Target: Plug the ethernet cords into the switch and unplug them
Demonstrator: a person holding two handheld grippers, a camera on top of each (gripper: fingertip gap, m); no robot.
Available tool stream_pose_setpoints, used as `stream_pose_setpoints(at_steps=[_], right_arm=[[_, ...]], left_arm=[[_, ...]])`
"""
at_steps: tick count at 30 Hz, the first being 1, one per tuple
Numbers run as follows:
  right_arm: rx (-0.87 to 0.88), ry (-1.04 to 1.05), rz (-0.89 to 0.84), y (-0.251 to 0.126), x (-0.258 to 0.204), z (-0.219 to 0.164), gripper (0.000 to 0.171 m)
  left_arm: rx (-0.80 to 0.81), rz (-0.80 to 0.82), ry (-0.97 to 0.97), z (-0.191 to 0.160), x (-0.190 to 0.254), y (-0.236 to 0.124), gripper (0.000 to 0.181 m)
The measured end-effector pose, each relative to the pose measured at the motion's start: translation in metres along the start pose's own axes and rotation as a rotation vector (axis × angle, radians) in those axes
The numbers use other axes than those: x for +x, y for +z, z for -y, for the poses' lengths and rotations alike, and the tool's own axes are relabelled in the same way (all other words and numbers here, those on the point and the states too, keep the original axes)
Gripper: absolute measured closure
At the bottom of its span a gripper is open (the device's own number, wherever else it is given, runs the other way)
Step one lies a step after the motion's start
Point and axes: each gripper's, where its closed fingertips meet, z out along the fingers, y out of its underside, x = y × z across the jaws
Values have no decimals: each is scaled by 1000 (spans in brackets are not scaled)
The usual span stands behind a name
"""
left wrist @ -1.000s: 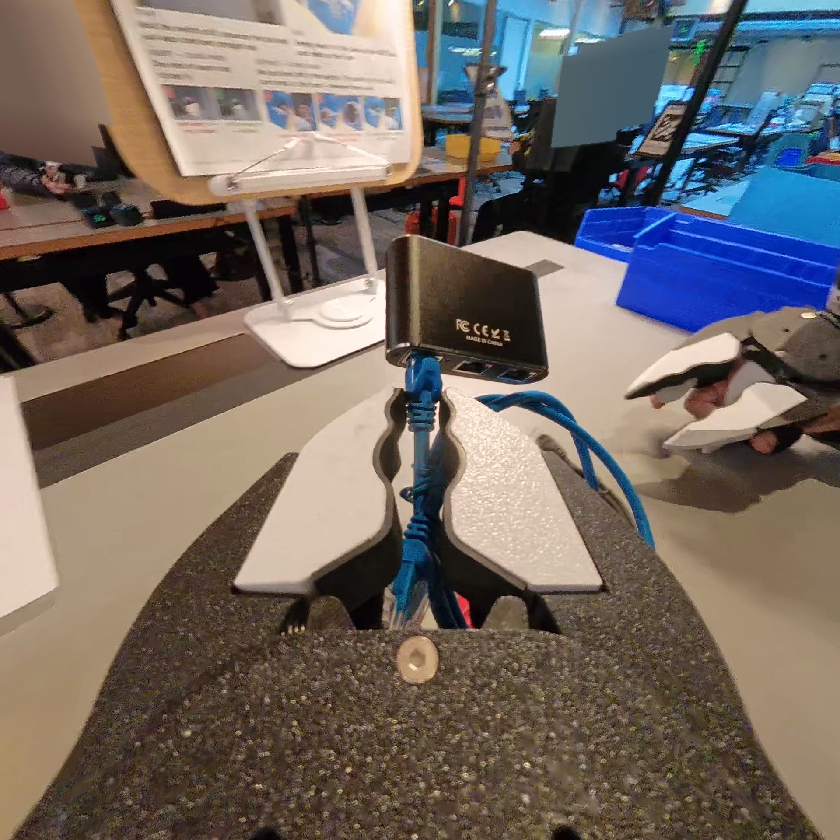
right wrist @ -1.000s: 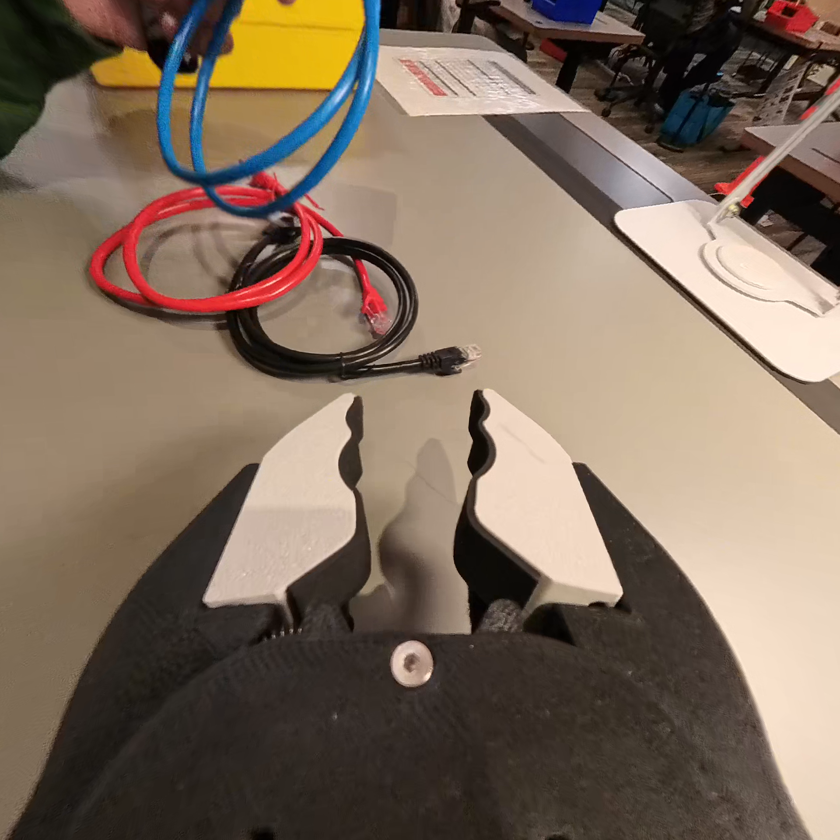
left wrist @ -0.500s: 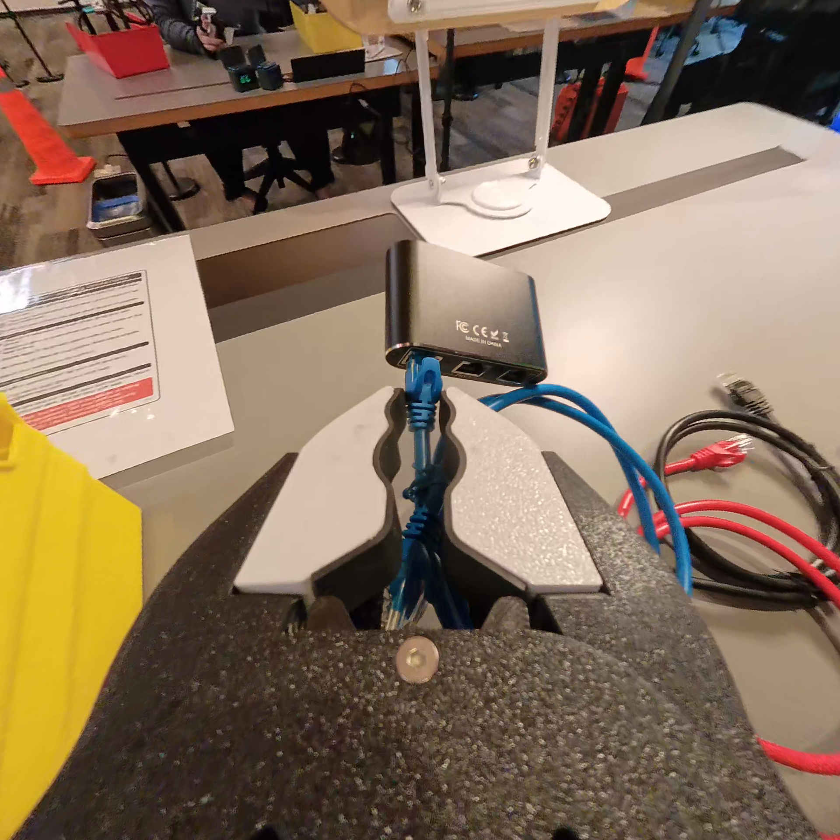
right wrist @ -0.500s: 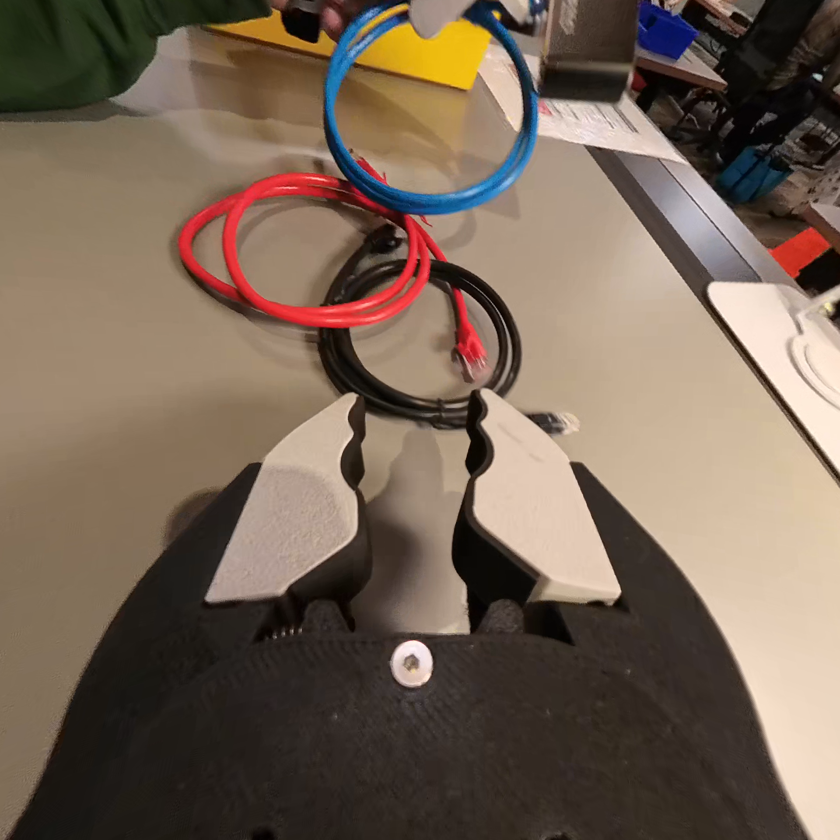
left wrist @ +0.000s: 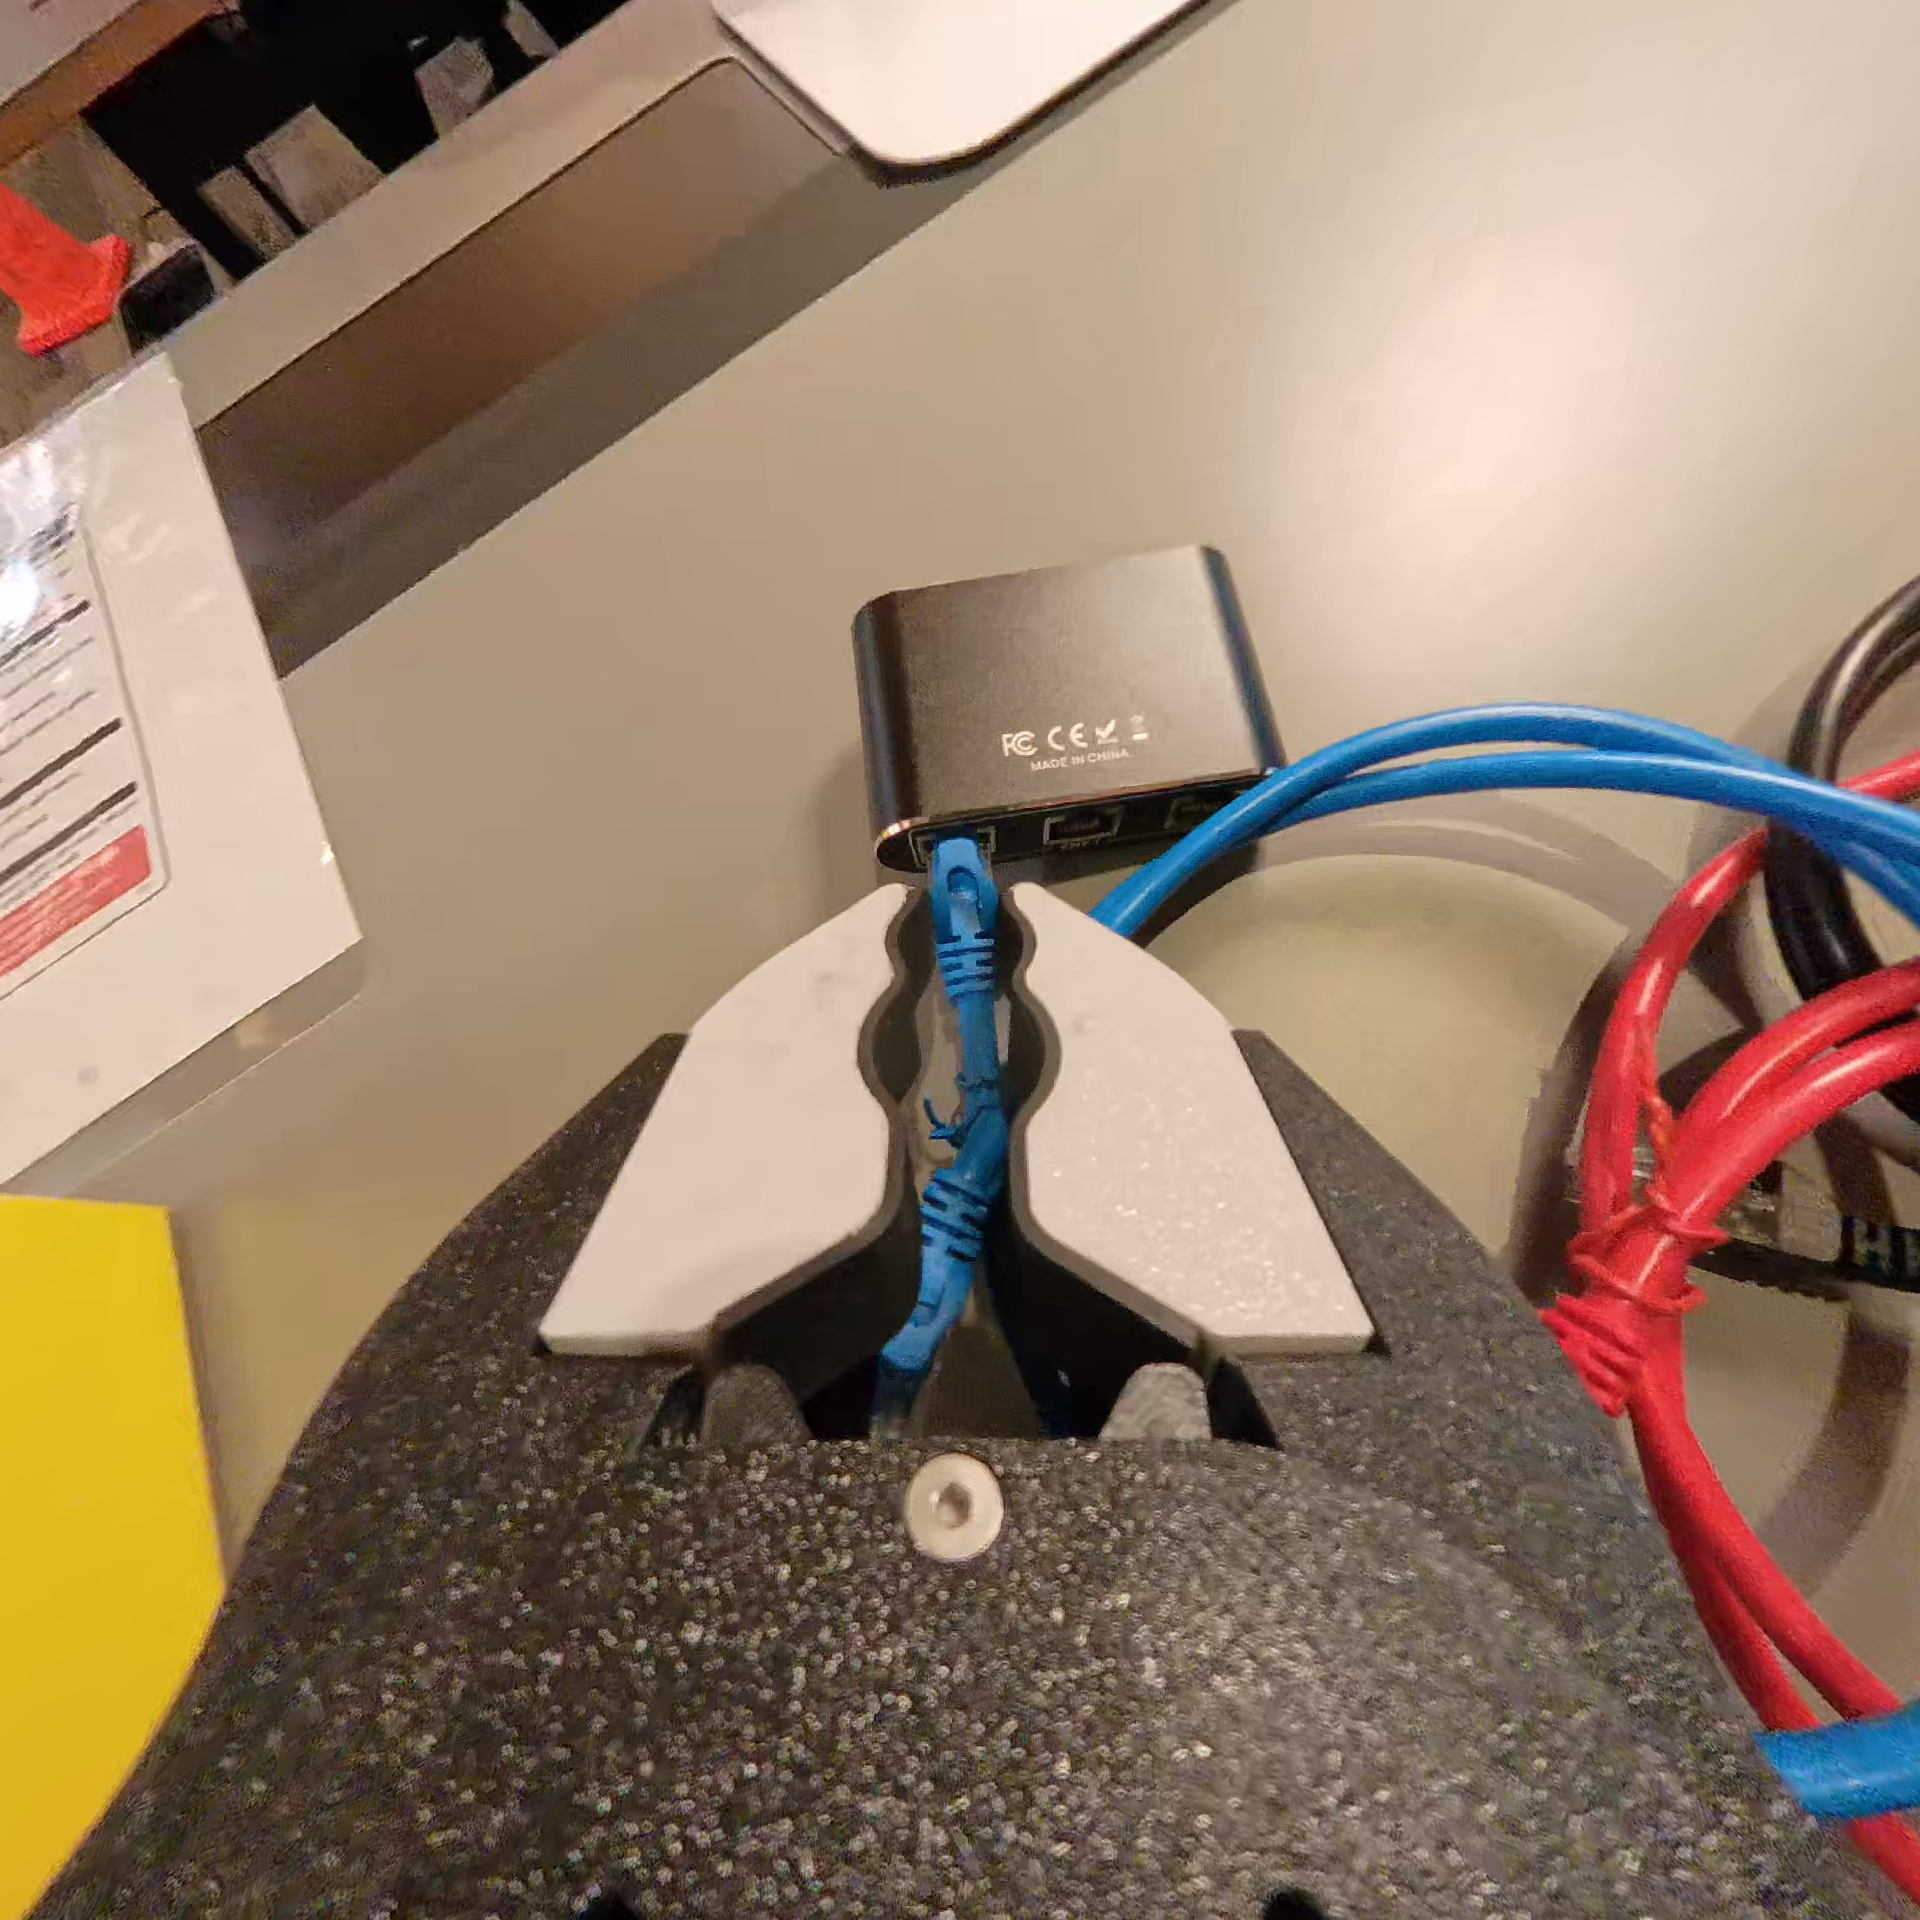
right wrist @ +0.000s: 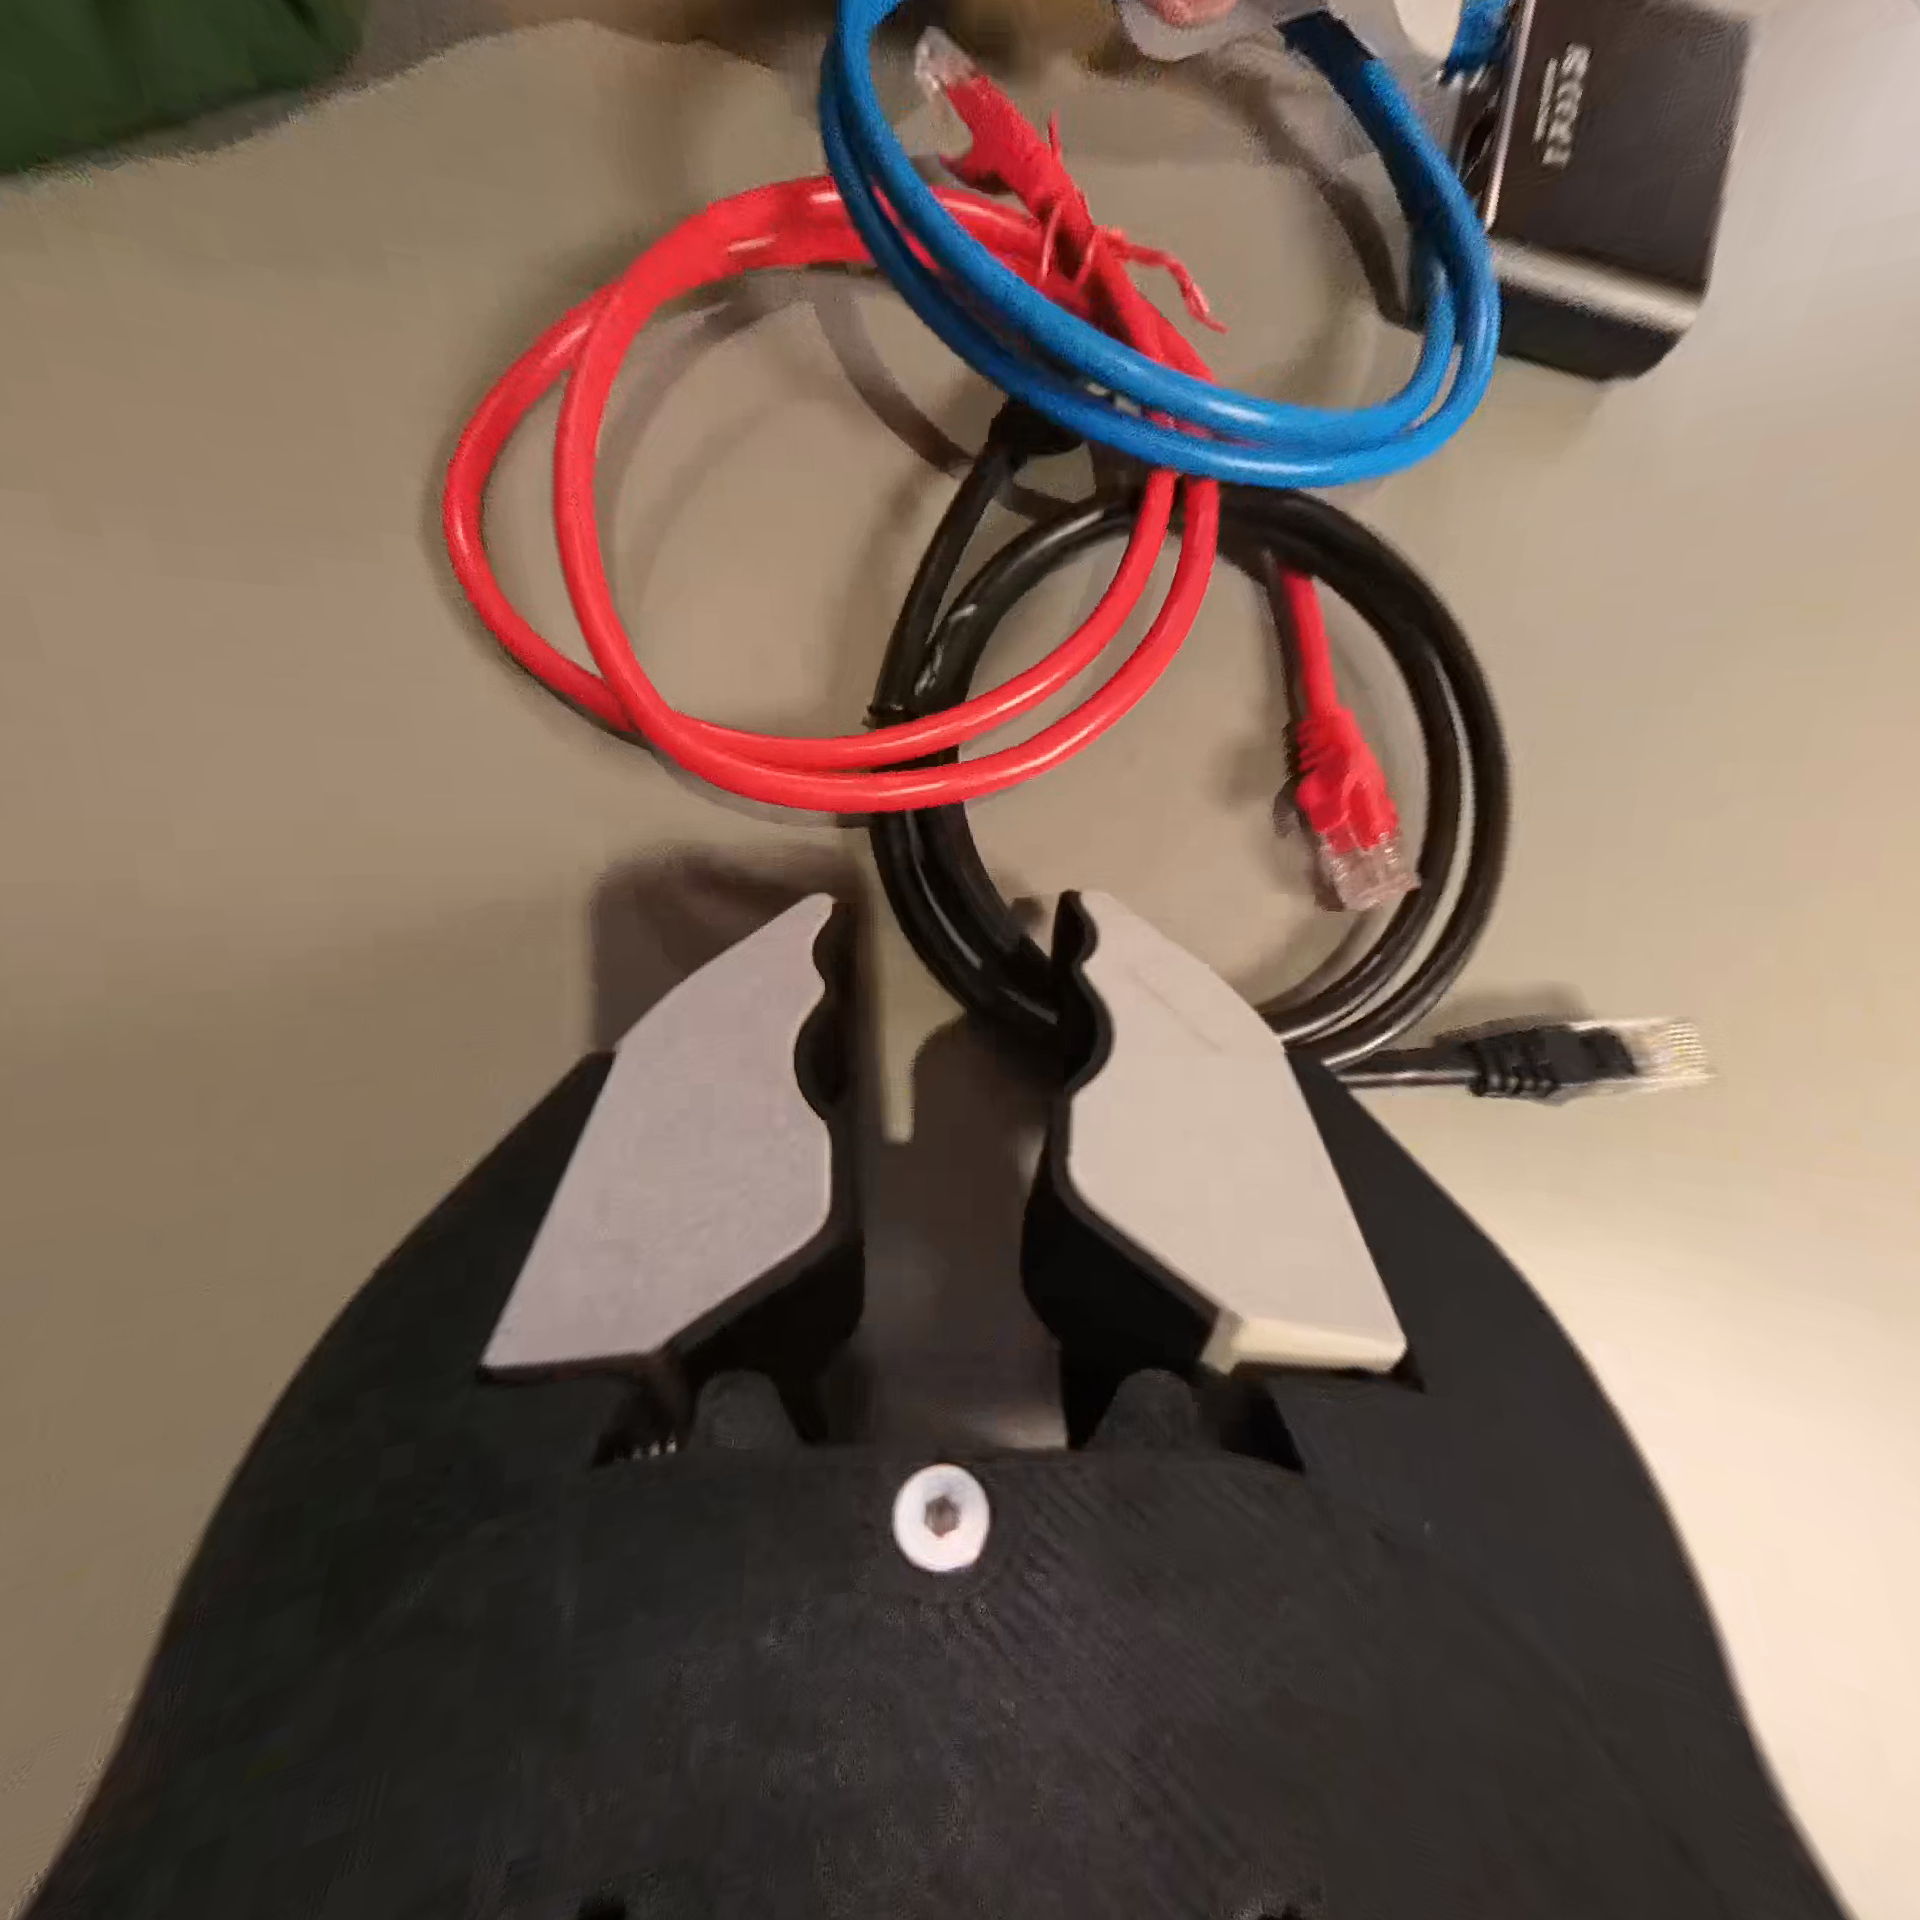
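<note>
My left gripper (left wrist: 961, 906) is shut on the blue cord (left wrist: 966, 1049), just behind its plug. That plug sits in the leftmost port of the black switch (left wrist: 1060, 686), which is low over or on the table; I cannot tell which. The blue loop (right wrist: 1143, 400) trails over the red cord (right wrist: 582, 623) and black cord (right wrist: 1481, 727). My right gripper (right wrist: 945, 925) is open and empty, with its fingertips at the near edge of the black coil. The red plug (right wrist: 1340, 800) and black plug (right wrist: 1558, 1060) lie loose on the table. The switch (right wrist: 1610, 187) shows at the top right of the right wrist view.
A yellow bin (left wrist: 83, 1507) stands at the near left. A laminated sheet (left wrist: 114, 727) lies left of the switch. A white stand base (left wrist: 935, 73) is at the far table edge. A green sleeve (right wrist: 156, 62) shows at the top left. Spacing between my two grippers at the tips: around 25 cm.
My left gripper has come down to the table with the blue cord and the switch hanging on it, beside the red and black cords. My right gripper moved forward to the black coil, still open.
</note>
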Motion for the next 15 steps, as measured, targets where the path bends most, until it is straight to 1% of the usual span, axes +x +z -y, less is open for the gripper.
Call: stream_pose_setpoints(at_steps=[5, 10, 15], right_arm=[[-18, 13, 4, -11, 4, -13, 143], [-98, -79, -14, -45, 18, -48, 149], [-134, -77, -13, -78, 40, -85, 150]], left_arm=[[-4, 17, 113, -1, 12, 6, 168], [11, -2, 143, 1, 16, 6, 168], [18, -16, 160, 2, 19, 7, 168]])
